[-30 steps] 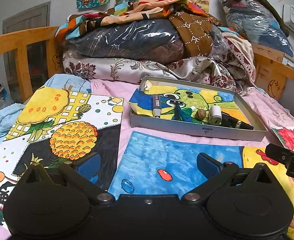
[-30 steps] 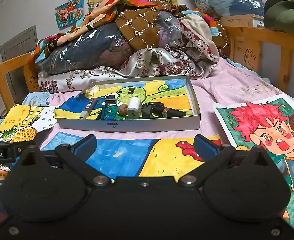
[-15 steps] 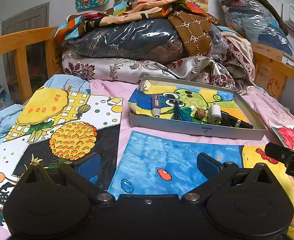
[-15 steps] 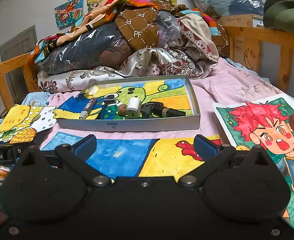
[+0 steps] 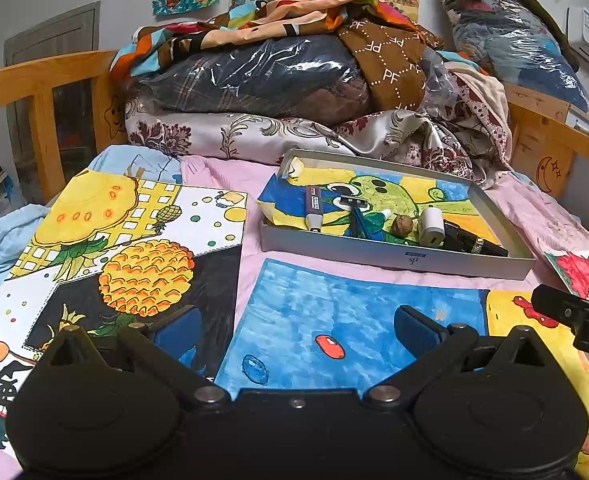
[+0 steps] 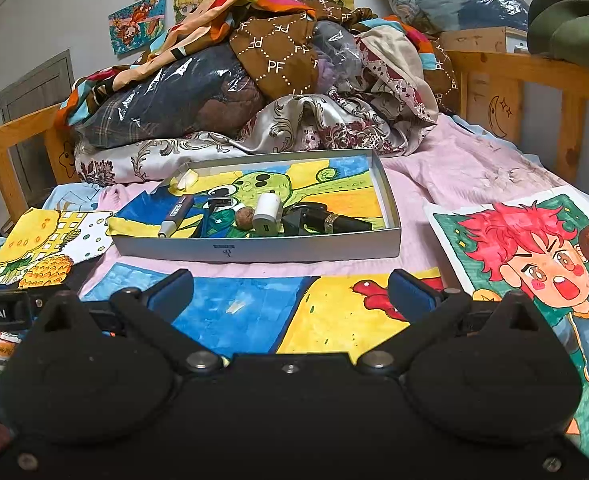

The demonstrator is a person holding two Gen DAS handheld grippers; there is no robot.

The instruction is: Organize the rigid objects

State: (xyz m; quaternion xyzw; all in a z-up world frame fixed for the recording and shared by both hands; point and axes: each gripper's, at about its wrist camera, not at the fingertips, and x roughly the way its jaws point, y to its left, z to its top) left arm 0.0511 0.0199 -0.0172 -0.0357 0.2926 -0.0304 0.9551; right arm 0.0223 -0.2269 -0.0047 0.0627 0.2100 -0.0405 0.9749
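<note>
Pink bedding strewn with drawings carries the grey tray (image 6: 254, 246) at frame centre, holding a marker (image 6: 176, 216), razor (image 6: 214, 210), walnut (image 6: 245, 216), white charger (image 6: 267, 214) and black clip (image 6: 326, 220). Both the left gripper (image 5: 294, 330) and right gripper (image 6: 290, 290) hover spread wide and empty over the lower frame. Any next pick looks best from above, clearing the tray's near wall; open room lies lower centre, while piled bedding crowds the upper frame.

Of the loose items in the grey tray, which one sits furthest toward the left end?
The marker pen with the purple barrel and grey cap. It lies alone at the tray's left end; the razor, walnut and white charger cluster further right.
</note>
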